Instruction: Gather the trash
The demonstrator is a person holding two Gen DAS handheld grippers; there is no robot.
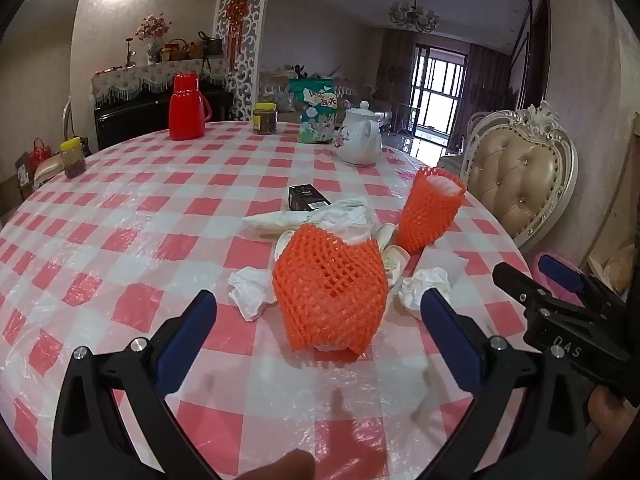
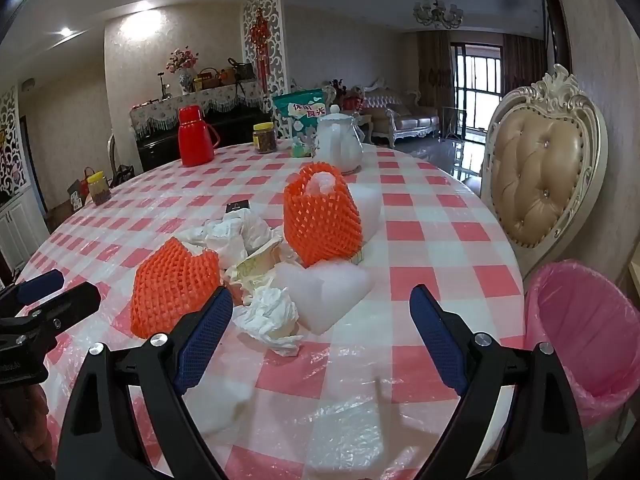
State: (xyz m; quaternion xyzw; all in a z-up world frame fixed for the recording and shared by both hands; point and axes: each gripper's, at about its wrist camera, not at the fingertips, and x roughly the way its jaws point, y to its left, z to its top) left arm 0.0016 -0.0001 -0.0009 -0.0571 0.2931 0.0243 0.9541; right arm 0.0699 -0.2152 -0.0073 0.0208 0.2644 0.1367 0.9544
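Note:
A pile of trash lies on the red-checked table: a near orange foam net, a far orange foam net, crumpled tissues and white plastic wrap. My left gripper is open and empty, its fingers either side of the near net, just short of it. In the right wrist view my right gripper is open and empty over a crumpled tissue and a white foam piece, with the nets beyond. A pink-lined bin stands right of the table.
A red thermos, two yellow-lidded jars, a snack bag, a white teapot and a small black box stand further back. A cream padded chair is at the table's right edge.

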